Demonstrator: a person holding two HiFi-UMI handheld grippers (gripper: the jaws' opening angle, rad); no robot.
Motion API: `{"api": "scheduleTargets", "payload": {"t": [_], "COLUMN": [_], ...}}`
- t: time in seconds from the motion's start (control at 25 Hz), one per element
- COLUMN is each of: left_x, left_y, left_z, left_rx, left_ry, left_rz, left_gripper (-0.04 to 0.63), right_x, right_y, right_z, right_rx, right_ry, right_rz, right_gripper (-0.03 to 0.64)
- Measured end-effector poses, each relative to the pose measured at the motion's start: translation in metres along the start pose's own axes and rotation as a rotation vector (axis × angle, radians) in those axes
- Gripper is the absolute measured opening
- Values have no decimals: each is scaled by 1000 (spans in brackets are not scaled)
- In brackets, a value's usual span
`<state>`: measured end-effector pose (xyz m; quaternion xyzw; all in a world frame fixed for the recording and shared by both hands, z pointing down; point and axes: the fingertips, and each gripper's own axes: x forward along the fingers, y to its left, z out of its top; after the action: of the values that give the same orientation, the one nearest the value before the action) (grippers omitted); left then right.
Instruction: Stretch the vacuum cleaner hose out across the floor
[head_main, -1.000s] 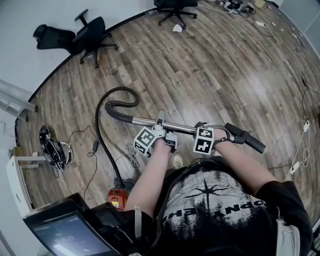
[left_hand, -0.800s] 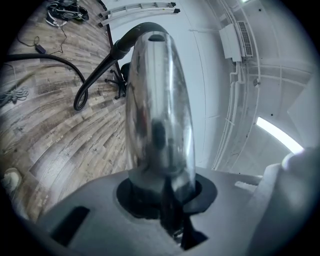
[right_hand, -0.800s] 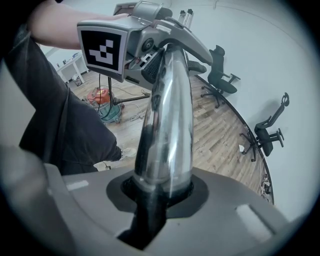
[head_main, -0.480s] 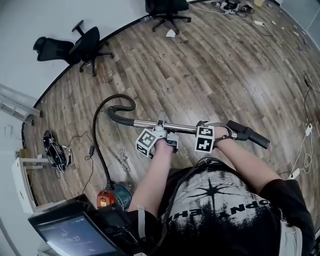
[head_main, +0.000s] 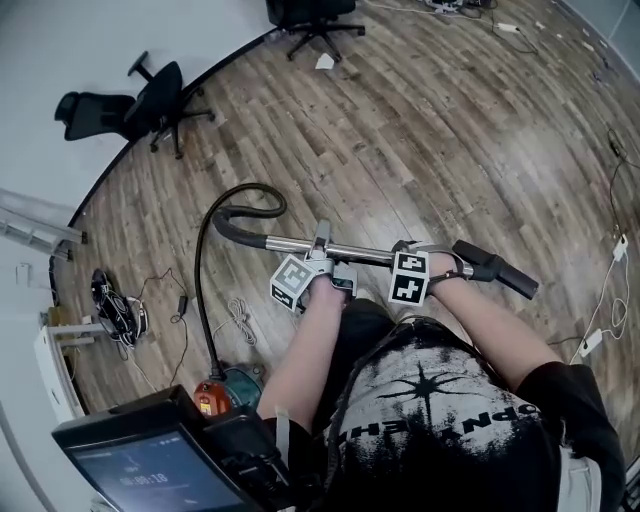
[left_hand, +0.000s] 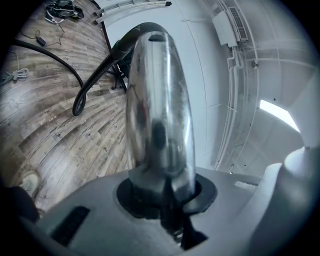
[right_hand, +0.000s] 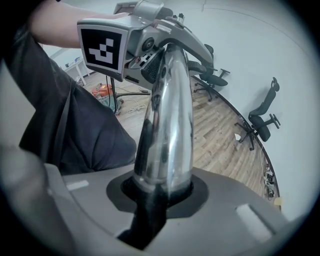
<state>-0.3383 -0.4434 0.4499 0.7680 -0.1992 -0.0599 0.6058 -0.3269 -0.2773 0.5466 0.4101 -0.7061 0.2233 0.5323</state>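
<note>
- Person's standing on the wood floor (head_main: 420, 130), holding the vac's chrome wand (head_main: 365, 253) roughly level w/ both tools.
- Left hand-held gripper (head_main: 320, 245) is clamping the wand approx. mid-length, jaws narrow and closed round the tube.
- Right hand-held gripper (head_main: 432, 258) is gripping the same wand nearer the black handle (head_main: 495, 271), jaws likewise pinching the metal.
- Black hose (head_main: 232, 233) is coming off the wand's far end, curling into a hook, then running back across the floor to the orange-and-teal vac body (head_main: 226, 388) by the person's left side.
- Hose is bending, not lying straight.
- An office chair (head_main: 150, 95) is sitting by the curved wall and a second chair (head_main: 305, 15) further along it, both well apart from the hose.
- Loose cables (head_main: 115, 305) are lying near the wall, left of the hose.
</note>
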Motion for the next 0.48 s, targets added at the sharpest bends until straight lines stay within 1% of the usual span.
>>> {"api": "scheduleTargets", "payload": {"t": [0.08, 0.2, 0.32, 0.48], "left_x": [12, 35, 56, 82], "left_y": [6, 16, 20, 24], "left_z": [6, 25, 45, 72], "left_rx": [-5, -23, -51, -86], "left_ry": [5, 8, 4, -21], "left_rz": [15, 26, 23, 10], "left_gripper": [61, 61, 63, 63], "right_x": [7, 18, 23, 26], "right_y": [-11, -35, -61, -96], "right_z": [3, 14, 24, 40], "right_rx": [5, 7, -4, -36], "right_ry": [0, 15, 43, 73], "right_rz": [13, 32, 47, 52], "right_gripper": [86, 86, 86, 86]}}
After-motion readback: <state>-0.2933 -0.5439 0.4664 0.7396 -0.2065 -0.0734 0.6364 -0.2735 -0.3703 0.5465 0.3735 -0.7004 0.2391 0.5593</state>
